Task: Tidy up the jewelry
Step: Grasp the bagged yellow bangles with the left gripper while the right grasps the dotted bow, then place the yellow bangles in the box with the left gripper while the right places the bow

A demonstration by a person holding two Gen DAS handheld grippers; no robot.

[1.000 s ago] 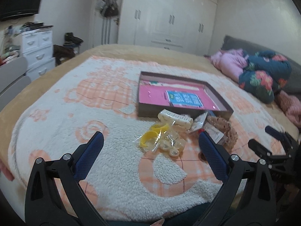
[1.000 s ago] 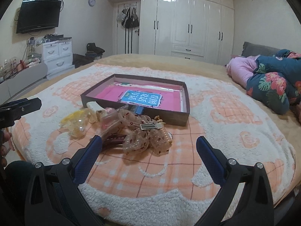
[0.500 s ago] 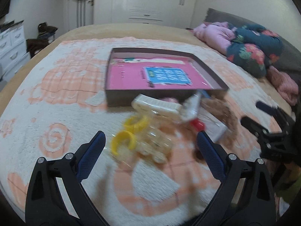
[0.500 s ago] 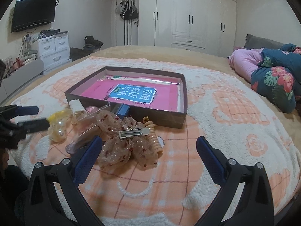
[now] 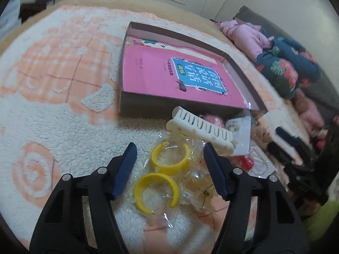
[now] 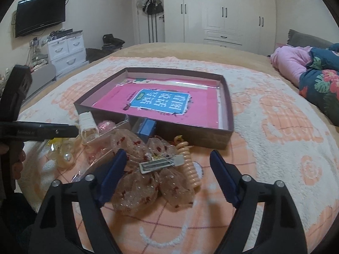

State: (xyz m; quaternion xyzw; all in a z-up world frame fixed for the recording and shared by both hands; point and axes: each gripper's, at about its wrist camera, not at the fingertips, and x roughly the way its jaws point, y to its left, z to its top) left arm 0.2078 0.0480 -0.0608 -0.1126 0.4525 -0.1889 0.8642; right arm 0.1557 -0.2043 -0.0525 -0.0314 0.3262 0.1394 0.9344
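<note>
In the left wrist view, the left gripper (image 5: 169, 156) tilts down over the fluffy peach-and-white blanket (image 5: 53, 110), low in the centre of the frame. Its blue-padded fingers (image 5: 125, 169) stand wide apart, holding nothing. Between them lies a clear plastic bag with two yellow open bangles (image 5: 165, 169), one above the other. Just to the right of the bangles, inside the same wrapping, sit pale pearl-like beads (image 5: 197, 182), partly behind the right finger. Above these, a white toothed hair clip (image 5: 199, 131) lies slanted near the front wall of the shallow brown cardboard box (image 5: 148, 105), which holds a pink book with a blue label (image 5: 169, 74).

In the right wrist view, the right gripper (image 6: 169, 165) sits low in the centre, angled gently downward toward the pile. Its fingers (image 6: 222, 175) are also spread wide and empty. Between them rests a heap of sheer beige scrunchies with red specks (image 6: 137, 188), a silver rectangular hair clip (image 6: 161, 164) lying on top, and a peach coiled hair tie (image 6: 190, 169) at the right edge of the heap. A small blue box (image 6: 147, 128) stands by the brown box wall. At the left edge of this frame, one black finger of the left gripper reaches in horizontally above the bagged jewelry.
</note>
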